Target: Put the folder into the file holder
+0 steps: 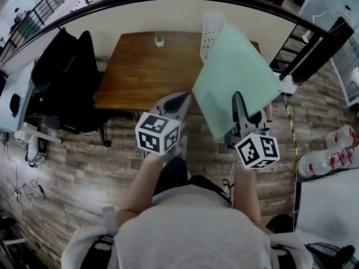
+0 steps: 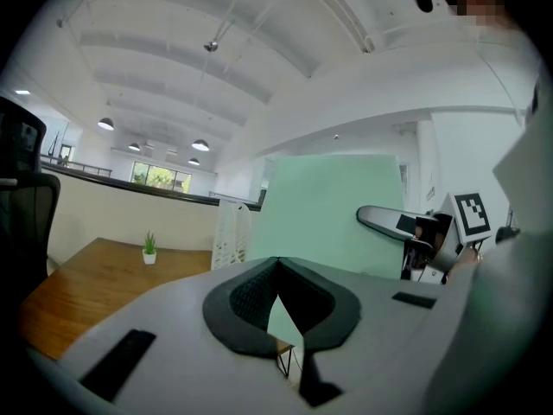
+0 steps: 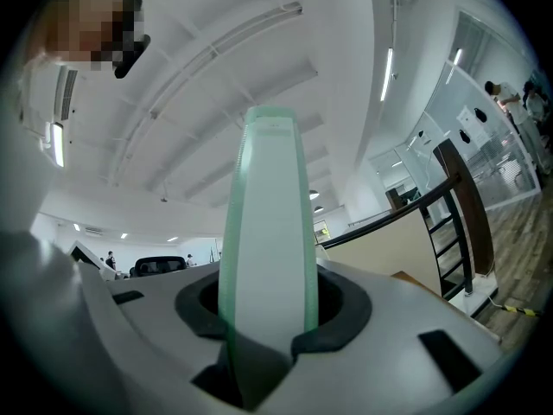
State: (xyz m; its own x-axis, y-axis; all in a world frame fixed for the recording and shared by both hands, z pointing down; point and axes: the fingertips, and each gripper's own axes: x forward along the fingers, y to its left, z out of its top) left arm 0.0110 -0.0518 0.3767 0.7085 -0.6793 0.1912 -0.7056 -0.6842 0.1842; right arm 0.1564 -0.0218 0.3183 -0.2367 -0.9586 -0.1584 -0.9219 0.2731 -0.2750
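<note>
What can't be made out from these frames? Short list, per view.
- file holder: in the head view, the folder covers its right side, and its slots cannot be read.
- table: in the head view, its near right corner is hidden behind the folder.
- Folder faces: the right gripper view shows only the folder's edge, clamped in the right hand-held gripper.
- plant: too small in the head view for any detail.

A grey short-sleeved shirt, dark trousers; pale grey left tongs and right tongs carry black-and-white marker cubes.
</note>
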